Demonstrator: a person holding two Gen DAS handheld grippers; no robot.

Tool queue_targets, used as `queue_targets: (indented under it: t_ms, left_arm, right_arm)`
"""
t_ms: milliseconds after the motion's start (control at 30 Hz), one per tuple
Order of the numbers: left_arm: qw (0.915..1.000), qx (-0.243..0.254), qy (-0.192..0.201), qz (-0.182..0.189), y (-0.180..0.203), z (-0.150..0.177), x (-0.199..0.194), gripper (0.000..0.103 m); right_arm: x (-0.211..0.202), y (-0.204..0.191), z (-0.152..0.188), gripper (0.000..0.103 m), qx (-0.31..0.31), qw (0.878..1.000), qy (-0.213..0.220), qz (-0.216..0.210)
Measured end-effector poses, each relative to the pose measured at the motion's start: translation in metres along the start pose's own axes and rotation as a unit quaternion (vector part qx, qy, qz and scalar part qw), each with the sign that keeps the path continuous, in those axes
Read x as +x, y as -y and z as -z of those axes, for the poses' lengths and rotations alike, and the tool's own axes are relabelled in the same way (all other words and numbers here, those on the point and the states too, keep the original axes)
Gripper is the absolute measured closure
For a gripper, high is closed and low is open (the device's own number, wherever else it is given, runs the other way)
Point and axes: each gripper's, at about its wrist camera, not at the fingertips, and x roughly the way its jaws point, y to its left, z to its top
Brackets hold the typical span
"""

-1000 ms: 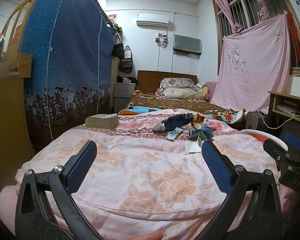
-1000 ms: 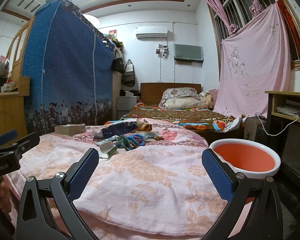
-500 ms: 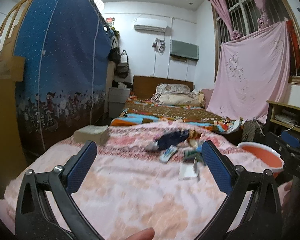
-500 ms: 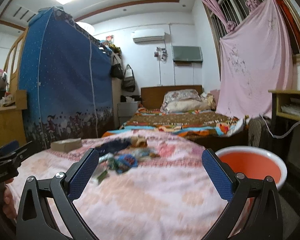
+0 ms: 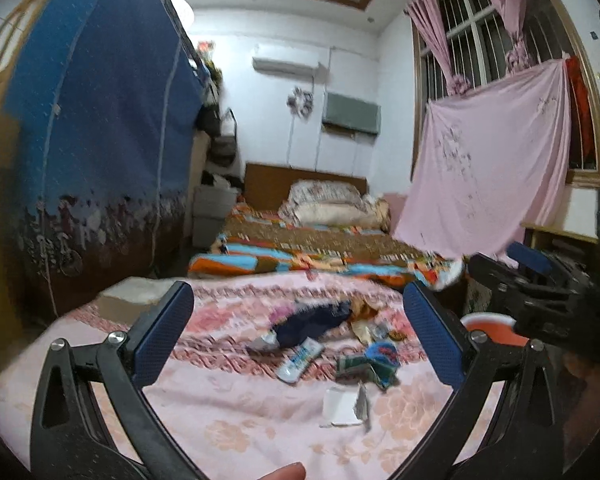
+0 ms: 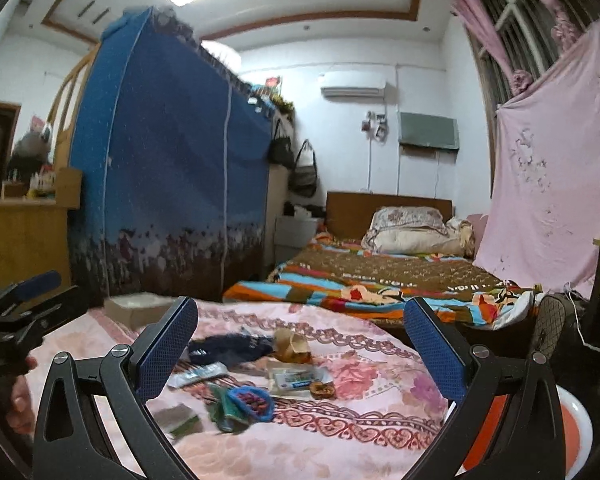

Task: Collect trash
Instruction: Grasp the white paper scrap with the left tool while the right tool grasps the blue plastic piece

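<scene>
Trash: a loose scatter of wrappers [image 6: 242, 400] and a torn white paper [image 5: 346, 404] in the middle of the pink floral quilt [image 5: 228, 416], ahead of both tools.
Bin: orange basin [image 6: 572, 436] beside the bed, at the right.
Left gripper [image 5: 298, 340]: jaws spread wide, holding nothing.
Right gripper [image 6: 300, 344]: jaws likewise wide apart, empty.
Risk: thin flat wrappers may slip the pads, or quilt fabric get pinched along; the remote control [image 5: 300, 364] among them could be taken by mistake.

Matt floral cloth bedspread [image 6: 340, 436], glossy plastic basin [image 6: 580, 432], seemingly foil wrappers [image 6: 300, 378].
</scene>
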Motion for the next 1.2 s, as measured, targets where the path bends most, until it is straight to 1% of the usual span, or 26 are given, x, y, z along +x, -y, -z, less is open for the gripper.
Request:
queue_targets:
  t_ms: [67, 133, 200, 267, 300, 333, 367, 400, 433, 467, 500, 533, 567, 633, 733, 800, 867, 900, 967, 1067, 1133, 1167, 1200]
  left_arm:
    - [0.9997, 0.003, -0.022, 0.003, 0.004, 0.004, 0.007, 0.013]
    - [0.9988, 0.006, -0.048, 0.007, 0.007, 0.011, 0.016, 0.014]
    - [0.9973, 0.003, -0.071, 0.015, 0.008, 0.015, 0.023, 0.019]
    - [0.9942, -0.002, -0.103, 0.032, 0.009, 0.019, 0.033, 0.028]
    - [0.9923, -0.003, -0.117, 0.040, 0.010, 0.021, 0.036, 0.031]
    - [0.9901, -0.005, -0.132, 0.048, 0.012, 0.023, 0.040, 0.036]
    - [0.9876, -0.006, -0.147, 0.056, 0.013, 0.026, 0.043, 0.041]
    - [0.9857, -0.007, -0.157, 0.061, 0.014, 0.028, 0.045, 0.043]
    - [0.9825, -0.005, -0.174, 0.065, 0.016, 0.031, 0.048, 0.048]
    - [0.9806, -0.004, -0.184, 0.068, 0.018, 0.033, 0.049, 0.054]
    - [0.9788, -0.001, -0.192, 0.071, 0.020, 0.035, 0.050, 0.056]
    - [0.9766, 0.004, -0.202, 0.073, 0.021, 0.037, 0.051, 0.061]
    - [0.9751, 0.008, -0.208, 0.076, 0.023, 0.039, 0.052, 0.066]
    - [0.9713, 0.018, -0.222, 0.083, 0.026, 0.043, 0.053, 0.072]
    - [0.9657, 0.034, -0.243, 0.085, 0.032, 0.048, 0.055, 0.081]
    - [0.9639, 0.038, -0.249, 0.086, 0.033, 0.051, 0.055, 0.088]
    - [0.9635, 0.038, -0.250, 0.087, 0.032, 0.052, 0.056, 0.099]
    - [0.9629, 0.038, -0.252, 0.088, 0.032, 0.052, 0.056, 0.102]
    - [0.9614, 0.037, -0.258, 0.088, 0.031, 0.053, 0.058, 0.103]
    - [0.9613, 0.033, -0.258, 0.090, 0.031, 0.052, 0.059, 0.103]
    - [0.9623, 0.029, -0.255, 0.089, 0.030, 0.051, 0.059, 0.103]
    - [0.9627, 0.027, -0.254, 0.089, 0.029, 0.051, 0.059, 0.103]
    - [0.9631, 0.025, -0.253, 0.088, 0.029, 0.051, 0.059, 0.103]
  right_arm:
    - [0.015, 0.001, 0.002, 0.000, -0.017, 1.000, -0.026, 0.000]
    - [0.027, 0.003, 0.007, 0.000, -0.021, 0.998, -0.055, -0.002]
    - [0.036, 0.006, 0.013, 0.000, -0.013, 0.996, -0.086, -0.007]
    - [0.048, 0.011, 0.021, 0.000, -0.001, 0.992, -0.125, -0.010]
    - [0.052, 0.013, 0.025, 0.005, 0.004, 0.990, -0.142, -0.013]
    - [0.057, 0.015, 0.030, 0.013, 0.009, 0.987, -0.160, -0.019]
    - [0.061, 0.016, 0.033, 0.016, 0.012, 0.985, -0.172, -0.023]
    - [0.064, 0.016, 0.036, 0.021, 0.014, 0.983, -0.183, -0.029]
    - [0.067, 0.017, 0.040, 0.023, 0.014, 0.980, -0.194, -0.034]
    - [0.070, 0.016, 0.043, 0.024, 0.014, 0.978, -0.203, -0.038]
    - [0.071, 0.015, 0.045, 0.028, 0.014, 0.977, -0.209, -0.043]
    - [0.074, 0.014, 0.048, 0.033, 0.013, 0.974, -0.218, -0.052]
    - [0.076, 0.012, 0.050, 0.035, 0.012, 0.973, -0.225, -0.058]
    - [0.081, 0.008, 0.053, 0.041, 0.009, 0.969, -0.236, -0.068]
    - [0.086, 0.002, 0.057, 0.044, 0.004, 0.964, -0.250, -0.087]
    - [0.089, 0.000, 0.059, 0.046, 0.002, 0.961, -0.259, -0.101]
    - [0.092, -0.005, 0.061, 0.047, -0.006, 0.955, -0.271, -0.116]
    - [0.094, -0.007, 0.061, 0.048, -0.010, 0.954, -0.276, -0.119]
    - [0.099, -0.014, 0.064, 0.051, -0.024, 0.948, -0.290, -0.126]
    - [0.105, -0.018, 0.068, 0.062, -0.024, 0.943, -0.303, -0.136]
    - [0.108, -0.017, 0.070, 0.076, -0.018, 0.939, -0.310, -0.146]
    - [0.109, -0.017, 0.071, 0.079, -0.016, 0.938, -0.314, -0.149]
    - [0.110, -0.016, 0.072, 0.085, -0.013, 0.936, -0.316, -0.153]
